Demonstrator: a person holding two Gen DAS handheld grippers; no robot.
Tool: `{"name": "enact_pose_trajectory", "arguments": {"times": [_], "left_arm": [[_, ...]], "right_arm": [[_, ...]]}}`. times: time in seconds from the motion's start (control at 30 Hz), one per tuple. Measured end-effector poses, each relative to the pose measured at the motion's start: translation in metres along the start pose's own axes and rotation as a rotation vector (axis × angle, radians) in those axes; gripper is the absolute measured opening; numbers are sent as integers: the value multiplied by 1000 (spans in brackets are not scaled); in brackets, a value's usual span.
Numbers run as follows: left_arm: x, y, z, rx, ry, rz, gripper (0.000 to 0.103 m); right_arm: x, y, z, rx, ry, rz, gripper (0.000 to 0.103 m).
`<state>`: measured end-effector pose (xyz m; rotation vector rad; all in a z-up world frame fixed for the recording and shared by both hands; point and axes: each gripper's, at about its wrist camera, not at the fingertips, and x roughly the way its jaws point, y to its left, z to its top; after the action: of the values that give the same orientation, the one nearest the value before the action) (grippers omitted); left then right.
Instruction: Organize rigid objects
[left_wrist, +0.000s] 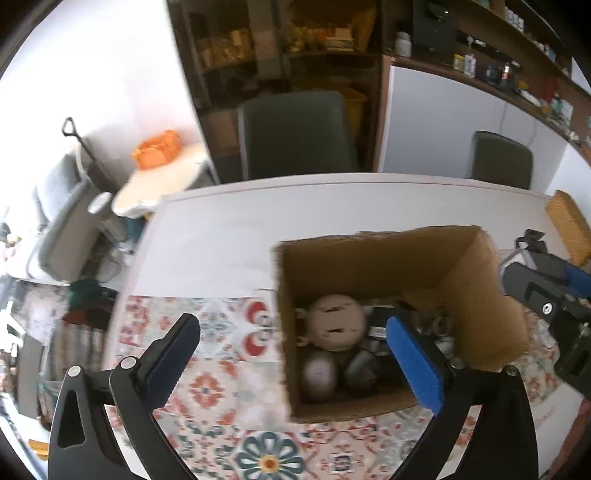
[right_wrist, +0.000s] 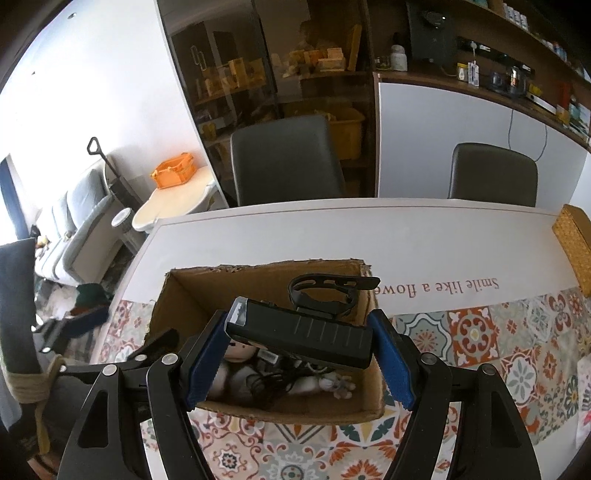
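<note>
Hidden in box: the cardboard box (left_wrist: 369, 266) holds a jumble; a pale round doll-like head (left_wrist: 338, 326) and two dull rounded things below it are blurred, the rest is dark cable and clutter that cannot be made out
Cut off: the woven tray (right_wrist: 572, 240) at the table's far right runs out of frame; the table (right_wrist: 258, 236) edge is lost under the fisheye rim
Writing: on the patterned mat (right_wrist: 480, 332), upside down, "Smile like a flowe", the end covered by the box wall
Left gripper (left_wrist: 293, 363): fingers wide apart, nothing between the pads, straddling the box's near left wall
Right gripper (right_wrist: 299, 356): clamped on a black ribbed block-shaped device (right_wrist: 306, 338) with a strap mount, held over the open box
</note>
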<state>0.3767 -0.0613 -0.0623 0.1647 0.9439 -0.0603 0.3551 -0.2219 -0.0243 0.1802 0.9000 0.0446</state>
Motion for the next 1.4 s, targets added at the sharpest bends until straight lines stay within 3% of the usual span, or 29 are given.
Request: {"name": "enact_pose_trajectory", "arguments": {"times": [0.13, 0.27, 0.4, 0.57, 0.73, 0.97, 1.4], "left_arm": [[-5, 15, -6, -22, -10, 33, 103], [-8, 29, -12, -52, -5, 18, 103], [-13, 36, -17, -74, -14, 10, 103], [-32, 37, -26, -85, -43, 2, 103], [-62, 32, -39, -84, -92, -8, 103], [-124, 25, -58, -88, -218, -11, 103], [-215, 19, -93, -89, -386, -55, 103]], "right_arm": [[5, 9, 0, -17, 14, 6, 75], [15, 22, 0, -40, 42, -8, 75], [17, 28, 0, -45, 53, -42, 84], [7, 23, -5, -9, 59, -59, 84], [-26, 16, -17, 12, 22, -78, 86], [-94, 11, -45, 28, -93, -139, 98], [-194, 10, -88, 32, -252, -110, 98]]}}
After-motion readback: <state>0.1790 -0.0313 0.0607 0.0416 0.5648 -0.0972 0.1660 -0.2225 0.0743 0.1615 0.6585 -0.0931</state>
